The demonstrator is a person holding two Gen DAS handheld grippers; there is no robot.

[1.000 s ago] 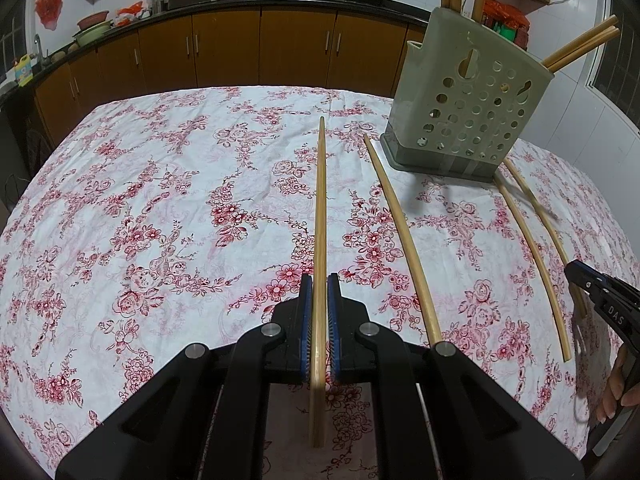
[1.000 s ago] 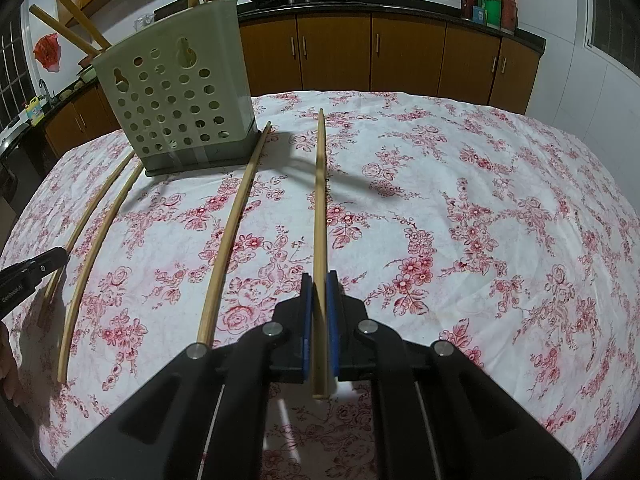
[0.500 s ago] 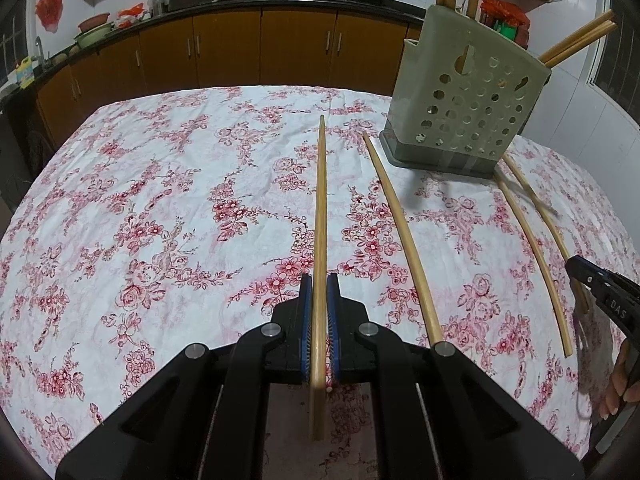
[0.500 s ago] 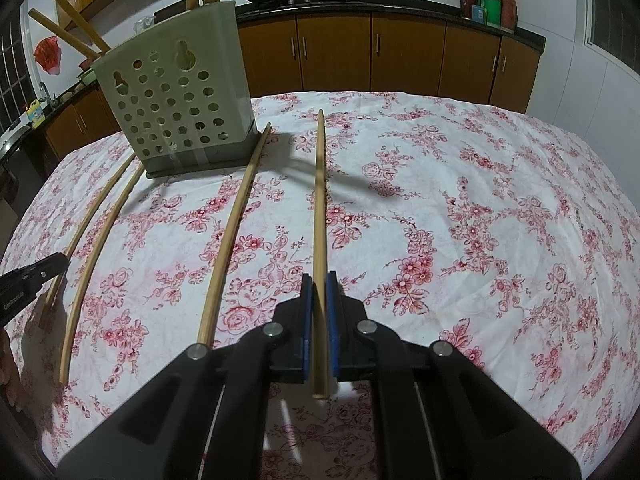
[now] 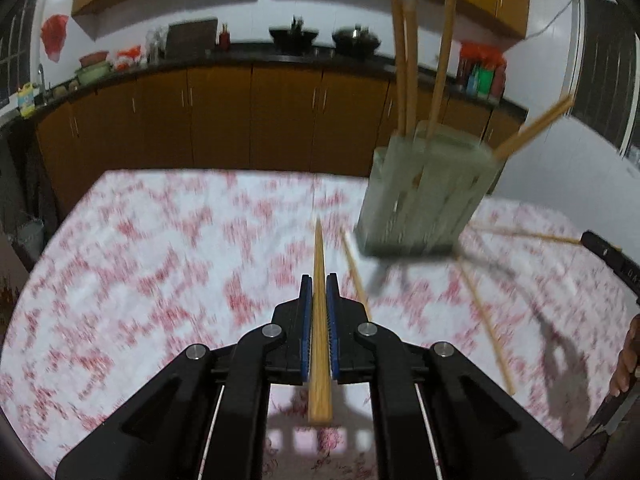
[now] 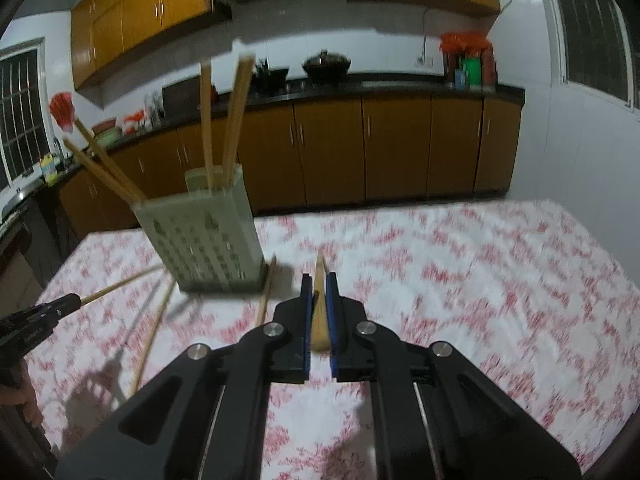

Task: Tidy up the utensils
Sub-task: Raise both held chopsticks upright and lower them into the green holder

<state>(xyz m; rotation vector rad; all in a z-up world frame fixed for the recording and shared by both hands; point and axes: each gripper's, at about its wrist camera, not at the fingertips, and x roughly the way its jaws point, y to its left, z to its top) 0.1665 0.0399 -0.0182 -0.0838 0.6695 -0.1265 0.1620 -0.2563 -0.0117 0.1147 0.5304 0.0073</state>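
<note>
My left gripper [image 5: 319, 280] is shut on a wooden chopstick [image 5: 319, 246] that points forward above the floral tablecloth [image 5: 160, 280]. In the same way, my right gripper [image 6: 319, 280] is shut on a second chopstick [image 6: 319, 266]. A grey-green perforated utensil holder [image 5: 424, 196] [image 6: 208, 240] stands on the table with several chopsticks upright in it. It is ahead and right of the left gripper, and ahead and left of the right one. Loose chopsticks [image 5: 484, 320] [image 6: 154, 336] lie around its base. Both views are motion-blurred.
Each view catches the other gripper at its edge, the right gripper [image 5: 600, 246] and the left gripper [image 6: 60, 306], each with a hand [image 5: 628, 360] behind it. Brown cabinets [image 6: 396, 148] and a dark counter with pots run behind the table. A white wall is at the right.
Both grippers have risen and tilted up, lifting their chopsticks off the tablecloth. The holder and table now sit lower in both views, with more of the kitchen wall showing.
</note>
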